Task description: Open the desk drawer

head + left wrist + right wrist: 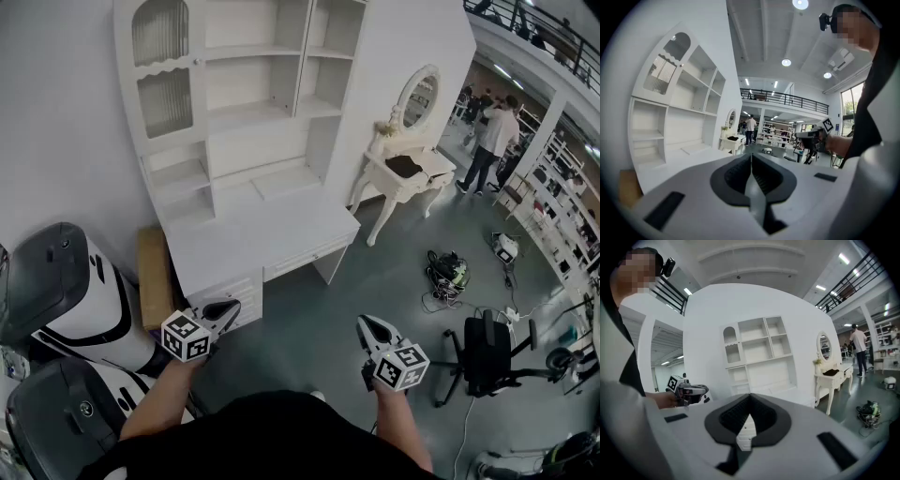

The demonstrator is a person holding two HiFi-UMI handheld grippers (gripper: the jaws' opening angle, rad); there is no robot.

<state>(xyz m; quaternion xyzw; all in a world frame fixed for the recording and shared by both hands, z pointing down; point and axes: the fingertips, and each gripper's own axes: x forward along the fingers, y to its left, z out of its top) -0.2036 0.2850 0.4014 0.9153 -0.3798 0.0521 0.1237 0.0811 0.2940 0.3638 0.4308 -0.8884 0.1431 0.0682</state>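
Desk (246, 141): white, with a tall shelf unit on its far side; it stands against the wall at the left of the room.
Tabletop (253, 230): bare white surface below the shelves.
Drawer (305, 257): long and shallow, under the near edge of the tabletop, closed.
Small drawers (232, 298): a stack at the desk's near left corner, all closed.
Left gripper (225, 307): held low, near the small drawers. Its fingers (740, 174) are pressed together with nothing between them.
Right gripper (373, 325): well to the right of the left gripper, over open floor and apart from the desk. Its fingers (761, 417) are together and hold nothing.
Marker cubes: one on each gripper, at the near end by the person's hands.
Box (155, 277): brown cardboard, on the floor against the left side of the desk.
Dressing table (408, 173): white, with an oval mirror, far right of the desk.
Chair (487, 352): black office chair on the floor at the right.
Cables (448, 267): a bundle on the floor between the dressing table and the chair.
People (492, 136): standing far right, beyond the dressing table.
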